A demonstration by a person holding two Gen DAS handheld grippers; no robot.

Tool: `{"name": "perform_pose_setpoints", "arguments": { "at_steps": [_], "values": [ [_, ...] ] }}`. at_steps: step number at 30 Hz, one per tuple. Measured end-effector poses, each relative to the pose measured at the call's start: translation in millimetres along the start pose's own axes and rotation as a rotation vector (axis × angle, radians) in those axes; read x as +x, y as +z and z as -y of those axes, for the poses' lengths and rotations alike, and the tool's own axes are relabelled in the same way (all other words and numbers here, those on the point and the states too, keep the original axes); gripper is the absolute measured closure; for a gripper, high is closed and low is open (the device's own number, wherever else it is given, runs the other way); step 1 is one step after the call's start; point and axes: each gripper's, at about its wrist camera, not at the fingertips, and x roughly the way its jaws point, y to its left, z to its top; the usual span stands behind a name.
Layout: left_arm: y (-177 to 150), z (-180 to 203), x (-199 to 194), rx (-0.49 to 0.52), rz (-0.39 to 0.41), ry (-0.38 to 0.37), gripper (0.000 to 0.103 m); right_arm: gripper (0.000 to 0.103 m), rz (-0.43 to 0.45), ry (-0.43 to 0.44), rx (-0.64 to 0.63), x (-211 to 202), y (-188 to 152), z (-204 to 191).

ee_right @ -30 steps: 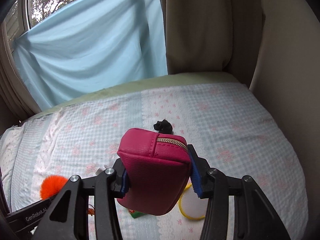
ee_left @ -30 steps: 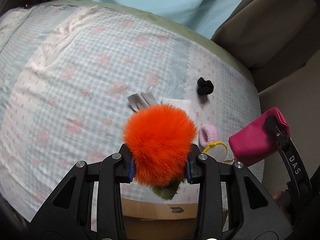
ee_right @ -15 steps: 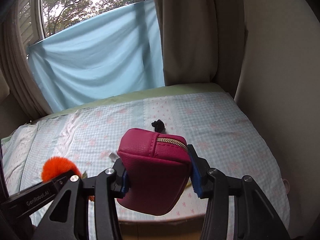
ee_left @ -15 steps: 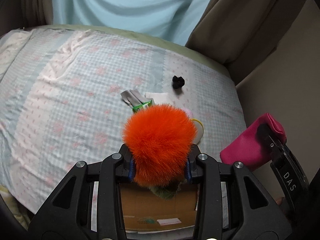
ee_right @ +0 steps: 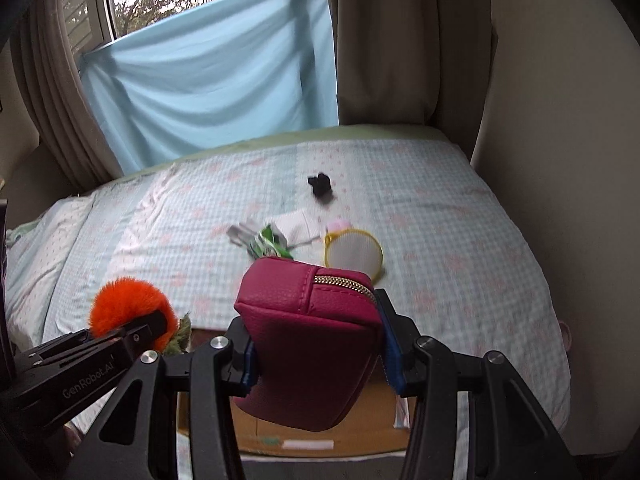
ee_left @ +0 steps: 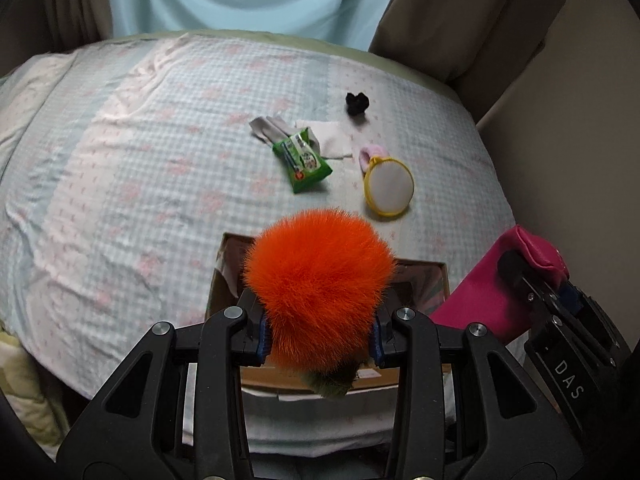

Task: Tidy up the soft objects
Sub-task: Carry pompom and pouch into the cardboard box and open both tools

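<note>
Nearest, the left tongs (ee_left: 318,340) are clamped on an orange fur pompom (ee_left: 318,284) with a green tuft hanging beneath it. The right tongs (ee_right: 318,352) grip a magenta zip pouch (ee_right: 308,344), its gold zipper facing up. Both loads hang above an open cardboard box (ee_left: 420,280) set against the near edge of the bed (ee_left: 140,160); the pompom and pouch hide most of the box's interior. Farther out on the checked bedspread lie a green wipes packet (ee_left: 303,159) resting partly on grey cloth (ee_left: 266,128) and a white cloth (ee_left: 332,140), a yellow-rimmed round mesh pouch (ee_left: 389,186) touching a pink hair tie (ee_left: 370,153), and, beyond them, a black scrunchie (ee_left: 357,103) lying apart. A light blue sheet (ee_right: 208,80) covers the window behind.
</note>
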Motion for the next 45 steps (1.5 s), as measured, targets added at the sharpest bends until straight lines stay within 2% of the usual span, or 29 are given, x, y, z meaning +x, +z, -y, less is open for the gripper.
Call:
{"name": "perform_pose_setpoints", "arguments": {
  "at_steps": [5,11,20,23,28,29,31,32,33,34,36,38,40,45],
  "values": [
    [-29.2,-0.4,28.6,0.054,-0.034,0.029,0.071,0.058,-0.085,-0.002,-0.022,18.8,-36.0,8.2],
    [-44.2,-8.5,75.8,0.120,-0.086,0.075,0.071,0.058,-0.192,0.019,0.002,57.5,-69.6,18.5],
    [-43.5,-6.7,144.2,0.252,-0.190,0.118,0.071,0.058,-0.362,0.029,0.130,135.6,-87.1,42.9],
    [-45.6,1.1,160.4,0.327,-0.221,0.140,0.071,0.058,-0.433,0.033,0.150,154.1,-90.0,43.3],
    [-48.1,7.6,181.0,0.391,-0.256,0.148,0.071,0.058,-0.554,0.020,0.180,184.0,-98.0,45.3],
    [-48.2,8.2,184.0,0.396,-0.263,0.142,0.067,0.058,-0.580,0.019,0.183,191.1,-99.6,45.7],
    [-48.1,10.5,187.6,0.410,-0.265,0.133,0.042,0.057,-0.629,0.020,0.186,204.9,-103.0,46.5],
    [-48.2,11.7,188.5,0.421,-0.262,0.141,0.010,0.055,-0.651,0.025,0.179,210.4,-104.2,45.6],
    [-48.8,13.1,187.1,0.431,-0.252,0.151,0.001,0.051,-0.678,0.023,0.174,216.9,-106.1,45.0],
    [-49.0,14.6,185.4,0.439,-0.240,0.147,0.000,0.040,-0.695,0.014,0.174,220.9,-107.7,45.1],
    [-48.6,15.8,185.1,0.447,-0.241,0.137,0.000,0.026,-0.708,0.016,0.203,225.4,-110.1,49.4],
    [-48.2,15.2,186.2,0.450,-0.250,0.144,0.000,0.021,-0.676,0.059,0.257,224.0,-110.7,53.8],
    [-47.5,12.9,186.1,0.441,-0.256,0.140,0.000,0.010,-0.663,0.068,0.262,223.4,-111.2,50.8],
    [-44.9,8.4,182.8,0.416,-0.256,0.125,0.000,0.007,-0.688,0.075,0.206,226.0,-116.0,38.5]
  ]
}}
